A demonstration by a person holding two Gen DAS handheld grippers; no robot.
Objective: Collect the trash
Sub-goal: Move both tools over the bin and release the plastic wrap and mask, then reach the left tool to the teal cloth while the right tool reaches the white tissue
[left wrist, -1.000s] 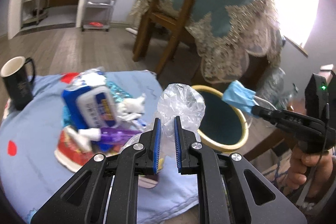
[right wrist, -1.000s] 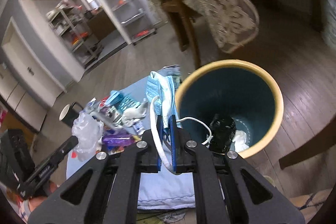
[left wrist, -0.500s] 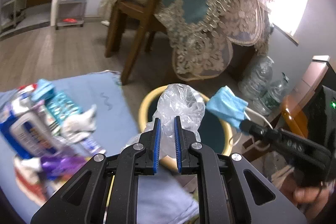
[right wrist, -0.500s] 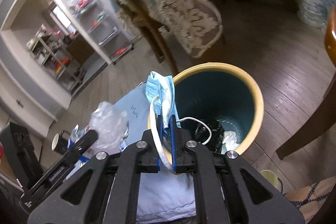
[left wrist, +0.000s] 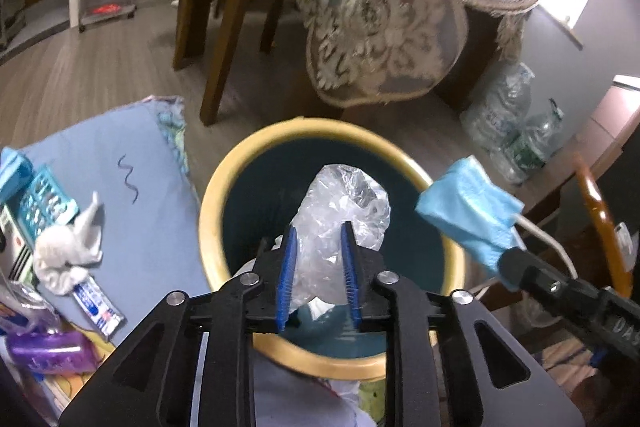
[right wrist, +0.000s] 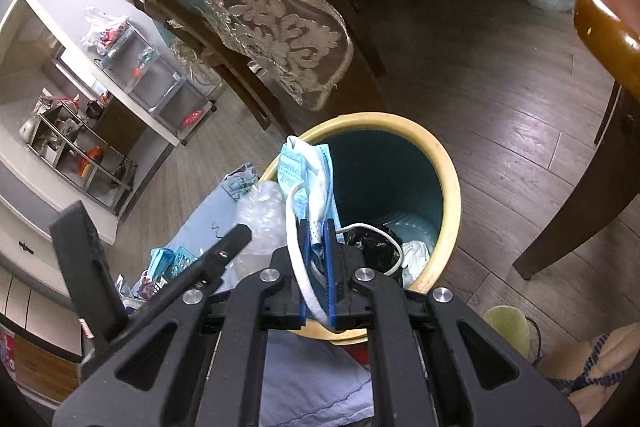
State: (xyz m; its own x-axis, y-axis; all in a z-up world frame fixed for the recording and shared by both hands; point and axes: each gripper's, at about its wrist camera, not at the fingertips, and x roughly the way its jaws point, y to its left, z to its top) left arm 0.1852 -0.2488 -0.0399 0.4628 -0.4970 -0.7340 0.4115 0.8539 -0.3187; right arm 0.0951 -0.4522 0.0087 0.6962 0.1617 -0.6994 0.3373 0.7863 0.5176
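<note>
We held left gripper (left wrist: 318, 245) over yellow-rimmed bin (left wrist: 224, 183), jaws opening, crumpled clear plastic bag (left wrist: 340, 211) between pads, no longer squeezed. Right gripper (right wrist: 316, 241) stayed clenched on blue face mask (right wrist: 304, 167) (white ear loop dangling) beside bin rim. Tissue wad (left wrist: 68, 251) lay on blue cloth (left wrist: 132, 155).

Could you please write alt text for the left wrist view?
The left gripper, fingers opening, has a crumpled clear plastic bag between them over a yellow-rimmed trash bin. At right, the right gripper holds a blue face mask.
</note>
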